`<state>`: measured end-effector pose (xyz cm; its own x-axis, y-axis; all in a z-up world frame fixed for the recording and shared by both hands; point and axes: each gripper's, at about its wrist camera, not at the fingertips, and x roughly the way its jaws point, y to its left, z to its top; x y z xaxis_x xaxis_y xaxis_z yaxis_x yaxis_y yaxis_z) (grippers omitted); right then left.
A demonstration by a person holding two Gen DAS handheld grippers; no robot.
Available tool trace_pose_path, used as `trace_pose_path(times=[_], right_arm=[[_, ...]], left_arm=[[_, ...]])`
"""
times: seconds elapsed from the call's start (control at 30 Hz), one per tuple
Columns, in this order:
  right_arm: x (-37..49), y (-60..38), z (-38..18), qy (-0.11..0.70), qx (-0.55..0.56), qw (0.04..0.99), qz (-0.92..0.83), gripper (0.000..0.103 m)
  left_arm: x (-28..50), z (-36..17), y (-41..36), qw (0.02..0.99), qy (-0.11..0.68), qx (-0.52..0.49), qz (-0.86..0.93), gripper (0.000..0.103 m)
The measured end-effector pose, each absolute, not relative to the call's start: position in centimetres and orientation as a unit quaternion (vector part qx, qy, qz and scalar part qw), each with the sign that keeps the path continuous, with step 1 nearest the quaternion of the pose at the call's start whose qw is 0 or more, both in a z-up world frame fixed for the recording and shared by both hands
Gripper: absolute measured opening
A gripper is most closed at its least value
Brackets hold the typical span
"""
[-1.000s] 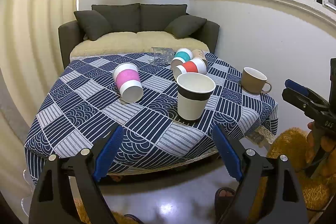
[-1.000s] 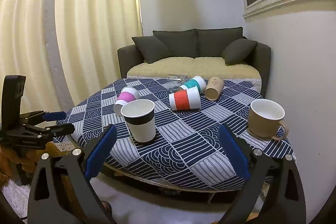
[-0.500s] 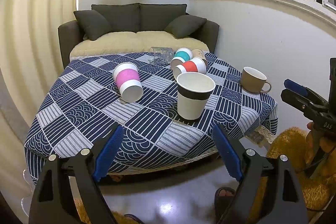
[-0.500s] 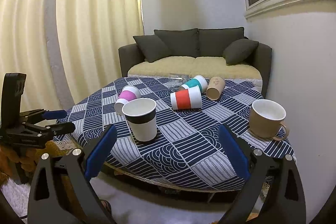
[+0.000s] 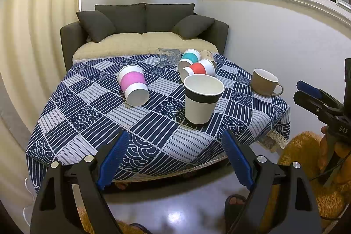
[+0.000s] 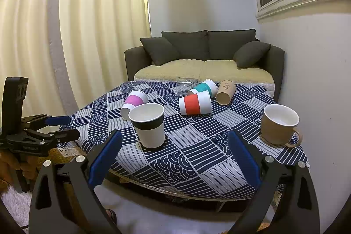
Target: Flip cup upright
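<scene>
A black-banded paper cup (image 5: 203, 99) (image 6: 149, 124) stands upright near the table's front edge. A pink-banded cup (image 5: 133, 84) (image 6: 133, 102), a red-banded cup (image 5: 198, 68) (image 6: 195, 102), a teal-banded cup (image 5: 189, 56) (image 6: 203, 87) and a brown paper cup (image 6: 226, 91) lie on their sides. A tan mug (image 5: 264, 82) (image 6: 279, 125) stands upright at the right. My left gripper (image 5: 173, 158) is open and empty, in front of the table. My right gripper (image 6: 172, 156) is open and empty too.
The table (image 5: 87, 115) has a blue patterned cloth. A clear glass (image 5: 167, 56) lies on its side at the back. A dark sofa (image 5: 144, 21) stands behind the table. Curtains hang at the left, a wall at the right.
The right wrist view has shifted slightly upward; the left gripper has barely moved. Nothing on the table has moved.
</scene>
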<state>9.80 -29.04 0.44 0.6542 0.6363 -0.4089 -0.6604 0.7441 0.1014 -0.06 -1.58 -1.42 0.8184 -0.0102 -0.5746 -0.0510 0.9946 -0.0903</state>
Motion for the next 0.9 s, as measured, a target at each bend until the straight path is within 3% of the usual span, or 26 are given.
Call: trace_pose_path(times=[0.9], right_arm=[[9.70,-28.77,0.42,0.214,-0.029,0.907,0.360,0.096]], left_arm=[[-0.09,-1.45,-1.50,0.951,0.304,-0.051,0.013,0.085]])
